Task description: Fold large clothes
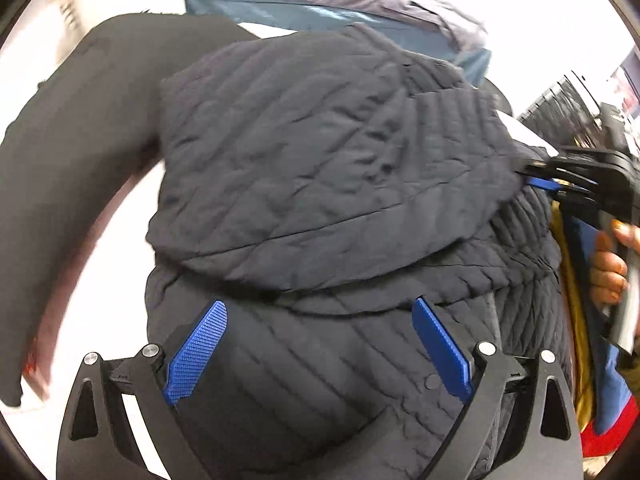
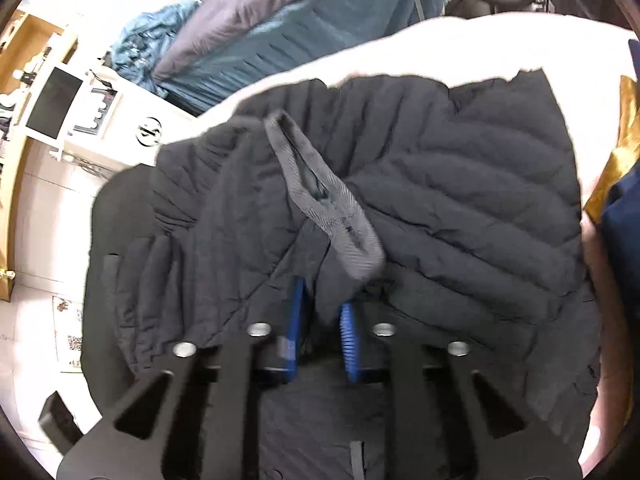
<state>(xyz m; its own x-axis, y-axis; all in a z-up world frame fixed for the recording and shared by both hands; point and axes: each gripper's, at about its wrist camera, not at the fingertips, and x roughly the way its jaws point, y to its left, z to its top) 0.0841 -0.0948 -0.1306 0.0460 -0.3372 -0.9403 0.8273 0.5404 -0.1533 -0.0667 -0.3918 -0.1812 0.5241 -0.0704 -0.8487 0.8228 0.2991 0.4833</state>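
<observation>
Pinching quilted jacket point(image 2: 460, 208) fabric at lower centre, the right gripper point(image 2: 322, 332) is nearly closed; slippery cloth could be lost. The left gripper point(image 1: 320, 344) is held wide, empty.

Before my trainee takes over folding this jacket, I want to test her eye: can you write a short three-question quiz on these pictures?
1. True or false: the left gripper is clamped on the jacket.
2. What does the right gripper pinch? A) the teal bedding B) a fold of the jacket C) nothing
3. Fill in: the cuff lying on the jacket is ____ in colour.

Key: 1 false, its fingers stand wide apart; 2 B; 3 grey.
</observation>
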